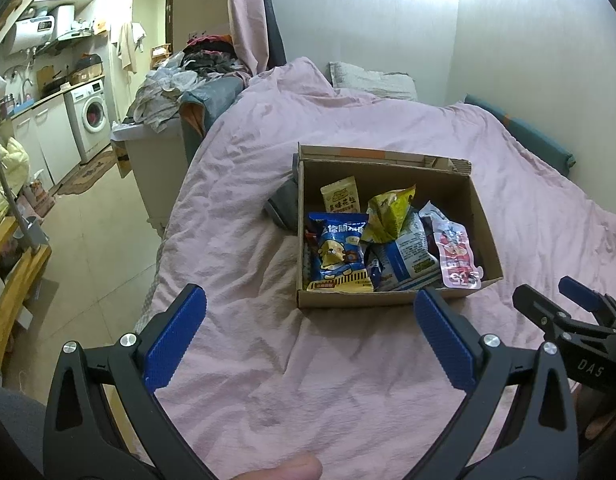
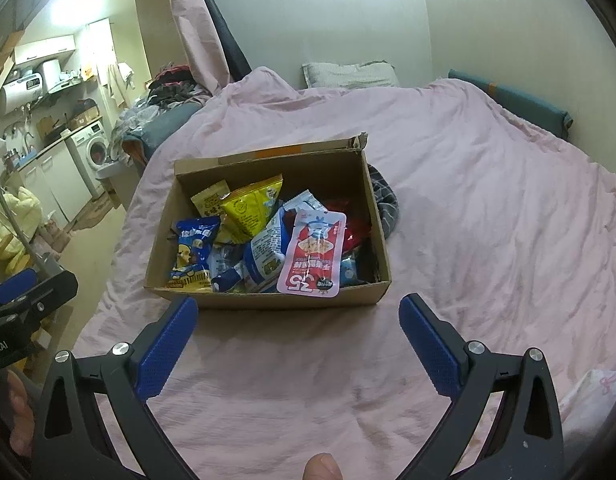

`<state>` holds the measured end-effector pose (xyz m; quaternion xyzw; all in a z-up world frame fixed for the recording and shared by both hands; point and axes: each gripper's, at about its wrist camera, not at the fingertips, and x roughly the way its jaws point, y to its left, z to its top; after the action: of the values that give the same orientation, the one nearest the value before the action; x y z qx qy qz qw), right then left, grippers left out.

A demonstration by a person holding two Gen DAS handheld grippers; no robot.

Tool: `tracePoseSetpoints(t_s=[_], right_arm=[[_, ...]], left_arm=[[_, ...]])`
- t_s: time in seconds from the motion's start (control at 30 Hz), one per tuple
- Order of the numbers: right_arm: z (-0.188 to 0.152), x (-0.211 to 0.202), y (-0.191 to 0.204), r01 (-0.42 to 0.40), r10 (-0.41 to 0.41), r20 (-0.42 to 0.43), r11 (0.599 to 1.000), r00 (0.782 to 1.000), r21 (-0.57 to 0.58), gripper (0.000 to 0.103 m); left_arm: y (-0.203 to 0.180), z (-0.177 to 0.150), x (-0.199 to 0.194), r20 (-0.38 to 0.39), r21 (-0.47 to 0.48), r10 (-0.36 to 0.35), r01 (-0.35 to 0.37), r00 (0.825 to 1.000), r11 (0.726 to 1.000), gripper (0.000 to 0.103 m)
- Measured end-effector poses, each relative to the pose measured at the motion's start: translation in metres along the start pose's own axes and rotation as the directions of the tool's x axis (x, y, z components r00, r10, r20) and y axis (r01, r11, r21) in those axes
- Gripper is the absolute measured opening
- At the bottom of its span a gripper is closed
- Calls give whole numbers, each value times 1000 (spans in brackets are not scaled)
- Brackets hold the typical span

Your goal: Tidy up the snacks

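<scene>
cardboard box (image 1: 387,300) sits on the bed (image 1: 248,360), on the pink duvet, roughly mid-bed and toward the near edge, top open. inside, a jumble of snack packets: blue chip bag (image 1: 339,256) with a cartoon dog in the near left corner; small yellow peanut packet (image 1: 340,197) upright against the far wall; crumpled yellow bag (image 1: 389,212) mid-box; white-and-blue bag (image 1: 403,254) under it; pink pouch (image 2: 312,254) lying over the near right rim, its end just past the edge. something red under the pink pouch, too hidden to name. a grey cloth item (image 2: 385,200) on the duvet touching the box's outer side. left tongs (image 1: 309,344) spread wide, nothing between the pads, hovering over bare duvet just short of the box's near wall. right tongs (image 2: 298,344) likewise released and empty, near the same wall. pillow (image 2: 349,75) at the far edge of the bed by the wall.
</scene>
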<state>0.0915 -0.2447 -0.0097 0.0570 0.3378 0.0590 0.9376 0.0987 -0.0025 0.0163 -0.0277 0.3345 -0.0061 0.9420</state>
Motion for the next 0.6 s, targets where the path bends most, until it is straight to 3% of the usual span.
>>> tracePoseSetpoints(t_s=[0.6], right_arm=[[1,-1,0,6,-6,3,1000,1000,-6,103]], left_arm=[[-1,-2,1,-10,3,-2,2,1000,1000,103]])
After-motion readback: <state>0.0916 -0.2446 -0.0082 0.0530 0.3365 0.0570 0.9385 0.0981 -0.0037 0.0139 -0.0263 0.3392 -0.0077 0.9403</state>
